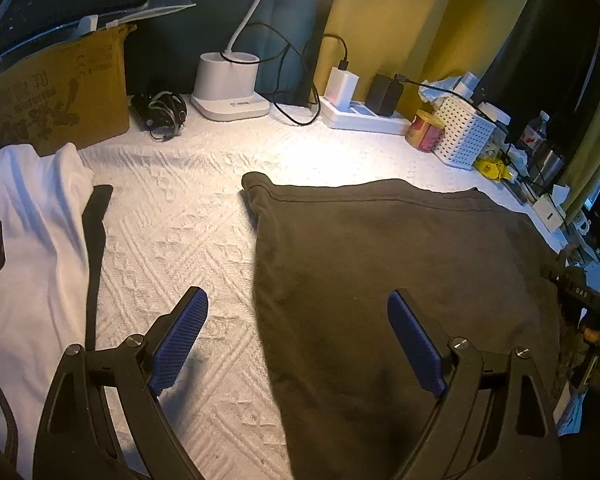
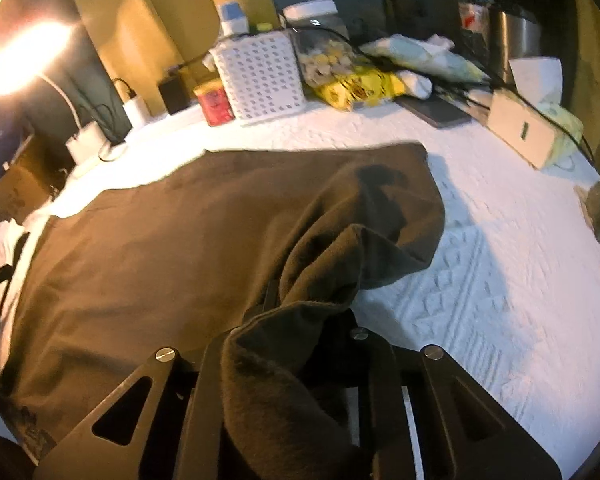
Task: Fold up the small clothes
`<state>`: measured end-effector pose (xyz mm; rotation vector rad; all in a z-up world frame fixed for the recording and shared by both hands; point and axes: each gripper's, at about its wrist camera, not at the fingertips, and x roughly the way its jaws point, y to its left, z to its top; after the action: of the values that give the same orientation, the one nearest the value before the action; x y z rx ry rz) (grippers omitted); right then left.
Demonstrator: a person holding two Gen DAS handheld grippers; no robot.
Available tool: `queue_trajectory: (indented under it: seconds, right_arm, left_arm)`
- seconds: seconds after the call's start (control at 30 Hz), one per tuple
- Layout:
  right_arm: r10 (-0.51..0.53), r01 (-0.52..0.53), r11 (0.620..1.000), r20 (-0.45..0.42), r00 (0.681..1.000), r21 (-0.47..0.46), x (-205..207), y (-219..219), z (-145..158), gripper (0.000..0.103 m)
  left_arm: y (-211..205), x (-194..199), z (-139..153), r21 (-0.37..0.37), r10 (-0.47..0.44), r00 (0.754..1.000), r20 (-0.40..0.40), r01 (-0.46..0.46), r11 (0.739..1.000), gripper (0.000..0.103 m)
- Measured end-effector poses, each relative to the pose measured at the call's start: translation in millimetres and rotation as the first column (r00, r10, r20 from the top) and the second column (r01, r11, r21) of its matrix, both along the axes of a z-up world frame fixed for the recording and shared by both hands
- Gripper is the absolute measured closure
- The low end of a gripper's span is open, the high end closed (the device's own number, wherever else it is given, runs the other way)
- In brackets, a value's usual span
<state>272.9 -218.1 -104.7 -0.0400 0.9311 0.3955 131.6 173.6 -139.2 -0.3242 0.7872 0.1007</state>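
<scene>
Worktop, white textured cover | brown garment spread flat right of centre, right edge bunched and lifted | white garment at left, apart from brown one | left tool wide, empty, straddling brown garment's left edge | right tool clamped on brown garment's bunched fold

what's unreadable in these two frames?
- Right gripper fingertips: right wrist view, wrapped in the dark garment.
- Garment's near hem: left wrist view, cut off by the bottom edge.
- White garment: left wrist view, runs off the left edge.
- Cardboard box print: left wrist view, too dim to read.
</scene>
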Motion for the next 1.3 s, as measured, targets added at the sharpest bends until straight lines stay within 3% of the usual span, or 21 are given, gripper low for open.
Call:
queue_trajectory:
  seconds: [0.53,0.77,1.03,1.3]
  right_arm:
    - [0.176,-0.179,0.983,0.084,0.981,0.034,-26,97,43,0.086]
    - [0.25,-0.253,0.966,0.043,0.967,0.063,-34,144,31,0.086]
    - [0.368,-0.369,0.928,0.017,0.93,0.06,-54,201,23,0.086]
    - [0.454,-0.454,0.891,-0.04,0.89,-0.004,-79,244,1,0.086]
  left_arm:
    - [20,-31,10,-0.011,0.001,0.998,0.063,0.0,1.0,0.012]
    - [35,-41,1,-0.011,0.045,0.999,0.028,-0.045,0.999,0.012]
    - [48,-59,-4,-0.042,0.07,0.997,0.035,-0.068,0.997,0.012]
    - [52,-68,-7,-0.058,0.072,0.997,0.042,-0.07,0.996,0.012]
